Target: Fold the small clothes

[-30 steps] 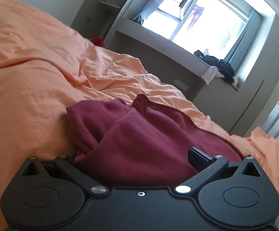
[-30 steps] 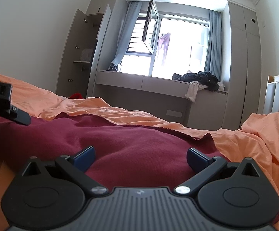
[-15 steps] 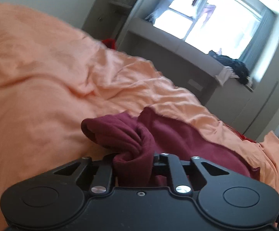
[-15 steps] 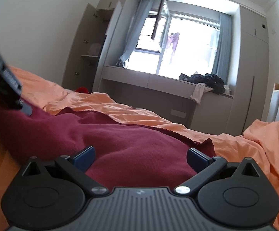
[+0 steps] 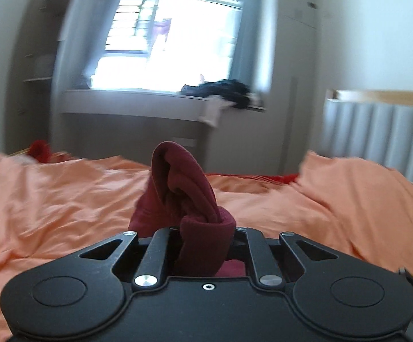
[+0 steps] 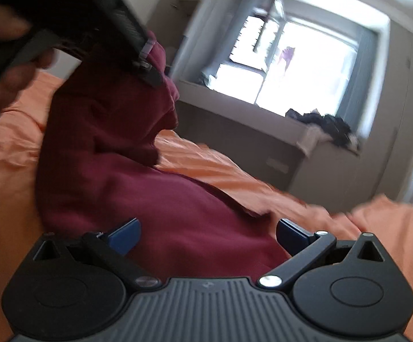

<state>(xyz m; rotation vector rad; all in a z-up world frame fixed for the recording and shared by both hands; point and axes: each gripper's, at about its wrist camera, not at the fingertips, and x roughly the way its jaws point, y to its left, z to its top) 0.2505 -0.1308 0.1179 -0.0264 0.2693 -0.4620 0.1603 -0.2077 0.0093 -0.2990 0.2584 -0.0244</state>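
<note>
We are pinching a bunch of the cloth [image 5: 189, 199] in the left gripper [image 5: 205, 236], its jaws pressed together on the fabric. We are holding this end above the sheet [image 5: 64, 199]. The rest is lying on the bed between the spread blue pads [image 6: 125, 235] of the right gripper [image 6: 208, 235], which are gripping nothing.
</note>
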